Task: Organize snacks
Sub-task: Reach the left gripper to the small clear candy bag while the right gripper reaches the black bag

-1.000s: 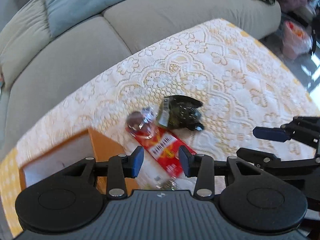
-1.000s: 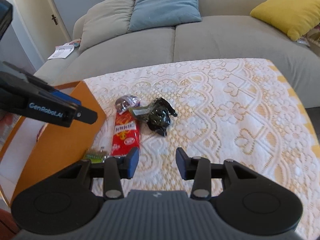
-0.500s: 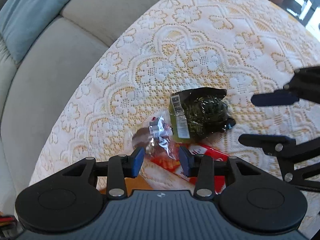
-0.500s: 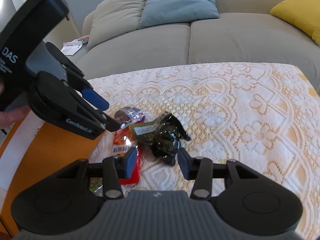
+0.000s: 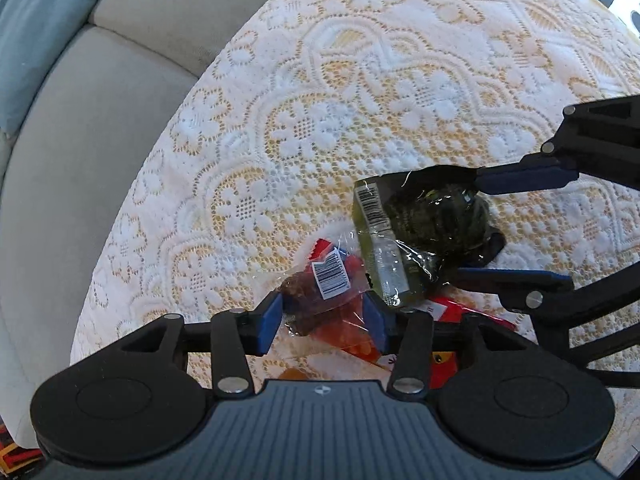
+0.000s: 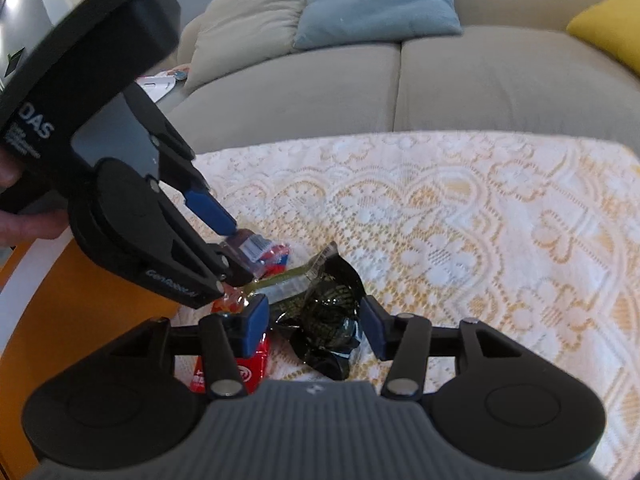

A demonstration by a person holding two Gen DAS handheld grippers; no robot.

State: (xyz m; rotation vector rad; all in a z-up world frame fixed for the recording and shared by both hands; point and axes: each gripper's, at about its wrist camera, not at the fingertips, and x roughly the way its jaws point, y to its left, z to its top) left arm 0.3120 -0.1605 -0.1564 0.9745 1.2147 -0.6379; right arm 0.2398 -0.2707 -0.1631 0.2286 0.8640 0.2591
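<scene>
A small clear-wrapped brown snack with a barcode (image 5: 320,292) lies between the open fingers of my left gripper (image 5: 324,316); it also shows in the right wrist view (image 6: 260,252). A dark green crinkly packet (image 5: 432,220) lies between the open fingers of my right gripper (image 6: 312,324), also seen in the right wrist view (image 6: 328,312). A red snack bar (image 6: 256,368) lies under both. The left gripper (image 6: 230,258) comes down from the left in the right wrist view. All rest on the lace cloth (image 5: 360,100).
An orange box (image 6: 60,320) stands at the table's left edge. A grey sofa (image 6: 440,80) with blue, beige and yellow cushions runs behind the table. The lace-covered table extends right and far.
Both grippers have moved down and forward onto the snack pile. The left fingers now bracket the clear-wrapped snack and the right fingers bracket the dark green packet.
</scene>
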